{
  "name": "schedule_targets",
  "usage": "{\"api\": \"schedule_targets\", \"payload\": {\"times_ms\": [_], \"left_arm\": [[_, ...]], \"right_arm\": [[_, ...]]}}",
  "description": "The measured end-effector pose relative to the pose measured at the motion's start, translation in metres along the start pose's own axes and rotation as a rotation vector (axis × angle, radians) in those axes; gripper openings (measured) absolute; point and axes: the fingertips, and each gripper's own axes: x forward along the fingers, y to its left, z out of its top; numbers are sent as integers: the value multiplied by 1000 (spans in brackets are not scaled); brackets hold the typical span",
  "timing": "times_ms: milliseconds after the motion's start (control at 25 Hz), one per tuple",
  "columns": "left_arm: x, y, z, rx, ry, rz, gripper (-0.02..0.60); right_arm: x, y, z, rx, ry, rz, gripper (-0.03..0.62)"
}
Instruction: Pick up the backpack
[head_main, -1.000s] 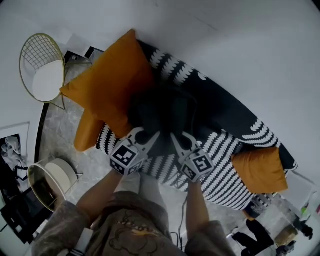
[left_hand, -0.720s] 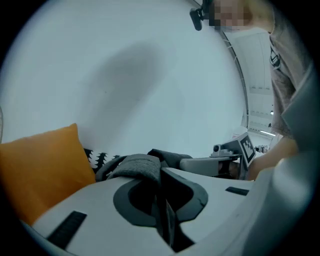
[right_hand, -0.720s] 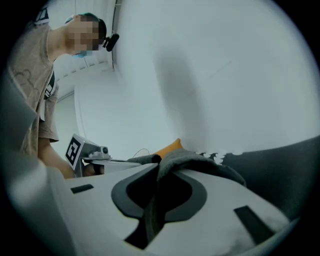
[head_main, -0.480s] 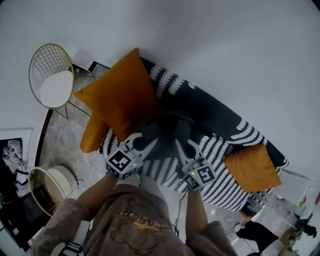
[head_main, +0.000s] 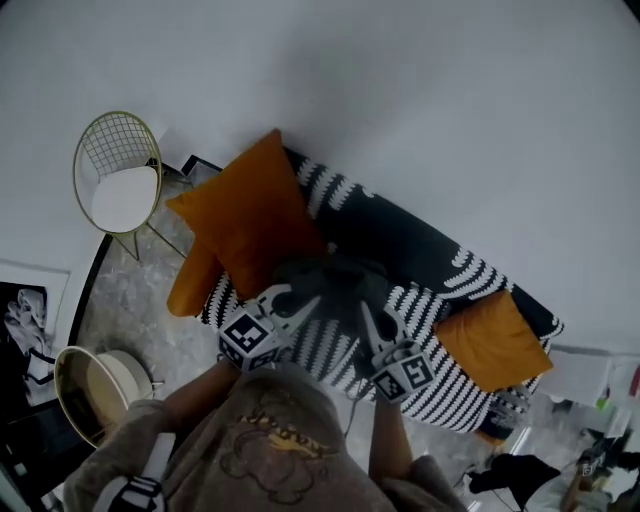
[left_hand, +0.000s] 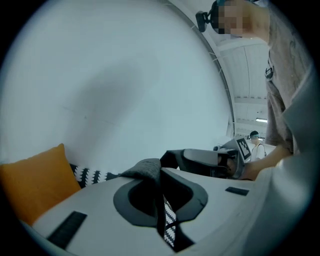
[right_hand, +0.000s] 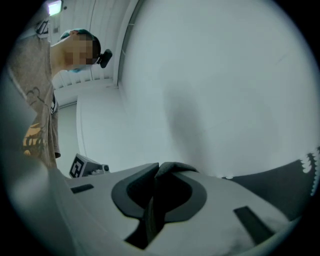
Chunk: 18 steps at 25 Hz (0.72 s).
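The dark grey backpack (head_main: 335, 282) hangs just above the striped sofa (head_main: 440, 300), held up from both sides. On its left, my left gripper (head_main: 305, 300) is shut on a fold of the grey fabric (left_hand: 146, 170). To the right, my right gripper (head_main: 368, 314) is shut on a dark fold at the bag's top (right_hand: 170, 169). Each gripper view shows the other gripper across the bag: the right gripper (left_hand: 235, 156) and the left gripper's marker cube (right_hand: 80, 167). The bag's lower part is hidden under the grippers.
A large orange cushion (head_main: 245, 220) leans on the sofa's left end above an orange bolster (head_main: 190, 285); another orange cushion (head_main: 490, 340) lies at the right end. A gold wire chair (head_main: 118, 180) stands at the left, a round side table (head_main: 95, 385) lower left. A white wall rises behind.
Both grippers have risen together with the backpack between them, lifting it off the sofa seat. The sofa and cushions now look smaller and further below.
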Motion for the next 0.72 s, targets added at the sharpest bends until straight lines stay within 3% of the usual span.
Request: {"api": "schedule_targets", "payload": {"times_ms": [120,320,720], "left_arm": [[-8,-5,44,28,-79,22,25],[-31,-7,84,46,-151,44,25],[-91,-30,108,78,-207,25,25]], "right_arm": [[-8,22,28,-33,-57,32,28],[-8,55,62,-93,-116,89,28],[-22,113,71,-148,-164,145,29]]}}
